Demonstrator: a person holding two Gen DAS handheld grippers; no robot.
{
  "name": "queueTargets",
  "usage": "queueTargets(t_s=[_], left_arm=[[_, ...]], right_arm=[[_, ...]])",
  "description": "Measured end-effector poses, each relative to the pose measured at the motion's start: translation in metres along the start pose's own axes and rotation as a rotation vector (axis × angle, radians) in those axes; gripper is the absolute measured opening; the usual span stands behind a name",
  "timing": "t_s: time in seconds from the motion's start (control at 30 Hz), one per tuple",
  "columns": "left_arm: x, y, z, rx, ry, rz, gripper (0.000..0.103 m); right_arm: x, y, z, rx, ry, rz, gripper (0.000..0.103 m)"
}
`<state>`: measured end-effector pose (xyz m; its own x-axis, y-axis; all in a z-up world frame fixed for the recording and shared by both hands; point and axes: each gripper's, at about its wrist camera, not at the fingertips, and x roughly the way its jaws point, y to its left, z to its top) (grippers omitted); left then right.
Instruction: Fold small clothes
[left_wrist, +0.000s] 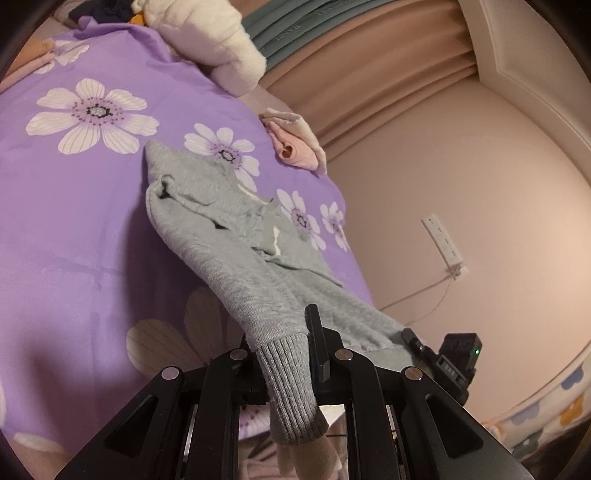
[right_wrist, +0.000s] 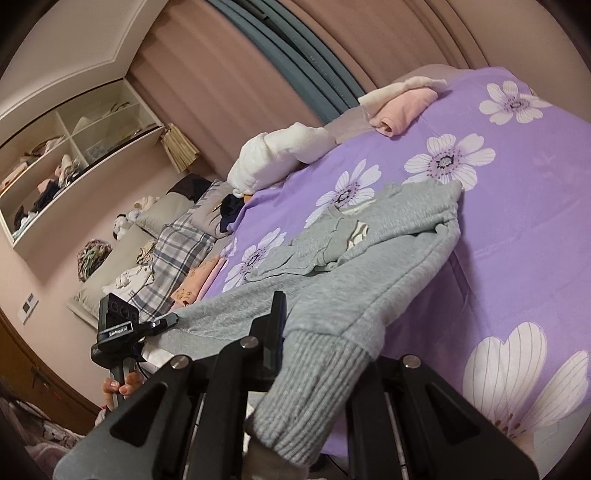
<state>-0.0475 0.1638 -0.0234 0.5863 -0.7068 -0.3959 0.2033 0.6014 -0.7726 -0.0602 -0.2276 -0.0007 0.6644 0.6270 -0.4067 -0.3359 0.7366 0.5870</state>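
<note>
The grey sweater (left_wrist: 236, 236) lies across the purple flowered bed (left_wrist: 74, 221), its body crumpled in the middle and both sleeves drawn toward the near edge. The left claw (left_wrist: 284, 354) is pinching one sleeve just above its ribbed cuff (left_wrist: 291, 391), which hangs down between the fingers; the right-hand finger (left_wrist: 314, 343) stands against the knit, while the other is mostly hidden behind the fabric. The right claw (right_wrist: 317, 332) is pinching the other sleeve at its ribbed cuff (right_wrist: 306, 391); one finger (right_wrist: 275, 325) shows on the left of the cuff and the other is covered by the cloth.

In the left wrist view the right claw's camera block (left_wrist: 458, 354) sits at the near right, just beside the sweater's hem. In the right wrist view a hand (right_wrist: 118, 387) grips the left handle at the near left.

A folded pink garment (left_wrist: 295, 147) rests at the far edge of the bed, and a white bundle (right_wrist: 280, 155) lies well apart from the sweater. Curtains (right_wrist: 258, 55) hang behind, and shelves (right_wrist: 74, 147) stand on the far left wall.
</note>
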Motion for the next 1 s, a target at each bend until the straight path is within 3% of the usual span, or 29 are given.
queueTargets(t_s=[0.47,1.0], left_arm=[[-0.026,-0.032,0.001,0.081,0.005,0.004,0.011],[0.008,-0.002,0.027,-0.018,0.044,0.044,0.011]], right_arm=[[-0.037,0.024,0.006,-0.087,-0.045,0.03,0.011],[-0.003,-0.002,0.02,0.012,-0.013,0.047,0.012]])
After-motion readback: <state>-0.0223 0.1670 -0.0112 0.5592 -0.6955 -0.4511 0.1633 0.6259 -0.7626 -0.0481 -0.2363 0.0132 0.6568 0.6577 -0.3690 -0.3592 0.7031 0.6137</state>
